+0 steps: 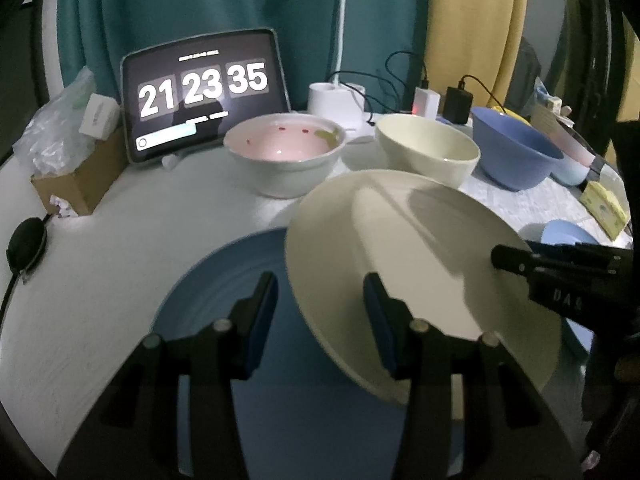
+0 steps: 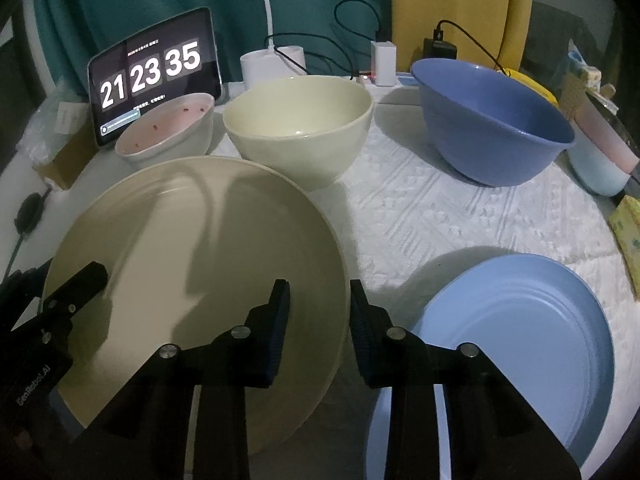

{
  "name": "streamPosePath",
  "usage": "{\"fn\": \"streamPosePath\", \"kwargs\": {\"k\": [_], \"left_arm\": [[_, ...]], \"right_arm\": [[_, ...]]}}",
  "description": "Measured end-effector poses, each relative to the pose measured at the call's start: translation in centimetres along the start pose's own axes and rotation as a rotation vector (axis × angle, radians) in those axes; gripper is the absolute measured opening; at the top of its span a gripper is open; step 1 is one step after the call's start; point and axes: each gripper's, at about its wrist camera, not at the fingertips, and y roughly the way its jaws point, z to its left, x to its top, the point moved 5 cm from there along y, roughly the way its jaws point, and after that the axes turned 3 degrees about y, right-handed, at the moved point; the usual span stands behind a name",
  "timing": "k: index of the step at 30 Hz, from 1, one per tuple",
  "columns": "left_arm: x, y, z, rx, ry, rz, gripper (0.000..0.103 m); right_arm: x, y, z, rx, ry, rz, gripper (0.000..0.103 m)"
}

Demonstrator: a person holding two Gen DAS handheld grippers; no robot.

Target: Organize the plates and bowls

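Observation:
A cream plate (image 1: 420, 248) lies partly over a darker blue plate (image 1: 208, 300) at the near edge of the table. My left gripper (image 1: 320, 312) is open. It straddles the cream plate's left rim, one finger over the blue plate and the other over the cream one. My right gripper (image 2: 320, 312) is also open and straddles the cream plate's (image 2: 192, 248) right rim, with a gap still showing between the pads. A pink-lined white bowl (image 1: 284, 148), a cream bowl (image 2: 300, 120) and a blue bowl (image 2: 492, 120) stand in a row behind. A light blue plate (image 2: 520, 340) lies at the near right.
A tablet showing a clock (image 1: 204, 92) leans at the back left beside a cardboard box (image 1: 76, 184). Chargers and cables (image 2: 382, 60) sit behind the bowls. A yellow packet (image 1: 604, 204) and a pale cup (image 2: 596, 172) crowd the right edge. A textured white cloth (image 2: 420, 208) covers the table.

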Motion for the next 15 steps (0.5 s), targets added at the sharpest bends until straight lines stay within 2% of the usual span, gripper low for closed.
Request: {"fn": "streamPosePath", "kwargs": {"k": [4,15], "left_arm": [[-0.2,0.0,-0.3,-0.008,0.003,0.003,0.043],[-0.1,-0.8,-0.3,-0.019,-0.002,-0.007,0.041]], "right_arm": [[0.0,-0.4,0.1,0.007,-0.007,-0.01,0.022],[0.0,-1.4,0.1,0.008,-0.007,-0.03,0.02]]}}
